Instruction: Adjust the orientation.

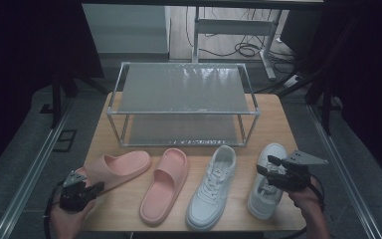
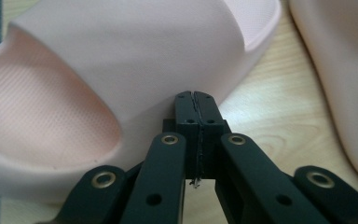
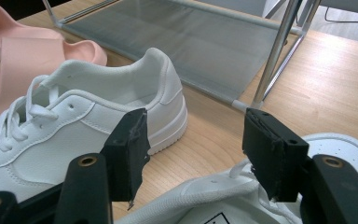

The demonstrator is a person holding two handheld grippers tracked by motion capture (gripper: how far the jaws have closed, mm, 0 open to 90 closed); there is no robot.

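On the wooden table [image 1: 283, 124] four pieces of footwear are laid in a row in front of a two-shelf metal rack [image 1: 184, 102]: two pink slippers at the left and two white sneakers at the right.

The left gripper [image 1: 82, 191] is held at the table's near left corner, just beside the heel end of the left slipper [image 1: 115, 169]. In the left gripper view its two black jaws are seen pressed flat together, with nothing caught between them; their tips [image 2: 196, 100] are set right against the side wall of the left slipper [image 2: 121, 60], and whether they actually touch it cannot be told. The second slipper [image 1: 165, 185] lies just to the right of the first, its edge being seen at the right of the left gripper view [image 2: 340, 84].

The right gripper [image 1: 273, 172] is held over the right sneaker [image 1: 266, 191], at the table's near right. In the right gripper view its jaws are spread wide, one pad [image 3: 129, 144] at the left and the other at the right, and nothing is clamped. The open collar and laces of the right sneaker [image 3: 205, 200] are seen directly below the gap, no contact with the pads being visible. The left sneaker [image 3: 74, 121] lies beyond the left jaw, heel toward the rack [image 3: 200, 42], apart from the gripper.
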